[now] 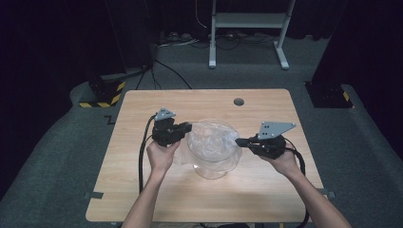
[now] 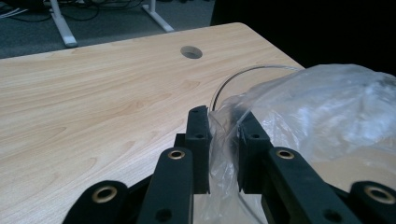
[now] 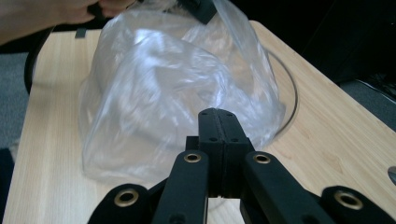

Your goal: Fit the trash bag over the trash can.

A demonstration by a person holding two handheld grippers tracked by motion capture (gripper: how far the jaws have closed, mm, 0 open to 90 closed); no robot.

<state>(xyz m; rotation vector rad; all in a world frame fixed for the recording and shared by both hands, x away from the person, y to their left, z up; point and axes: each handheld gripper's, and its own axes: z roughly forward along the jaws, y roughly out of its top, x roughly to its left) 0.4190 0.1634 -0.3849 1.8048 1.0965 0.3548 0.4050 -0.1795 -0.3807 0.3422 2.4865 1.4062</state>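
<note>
A clear glass bowl stands in the middle of the wooden table, and a crumpled clear plastic bag sits in and over it. At the bowl's left rim my left gripper is shut on the bag's edge. In the left gripper view the film runs between the jaws of that gripper, along with the bowl's rim. My right gripper is at the right rim. Its jaws are pressed together right against the bag; whether film is pinched is hidden.
A round cable hole lies in the tabletop behind the bowl. A white stand and a black base with yellow stripes are on the floor beyond the table. Cables trail from both grippers toward the front edge.
</note>
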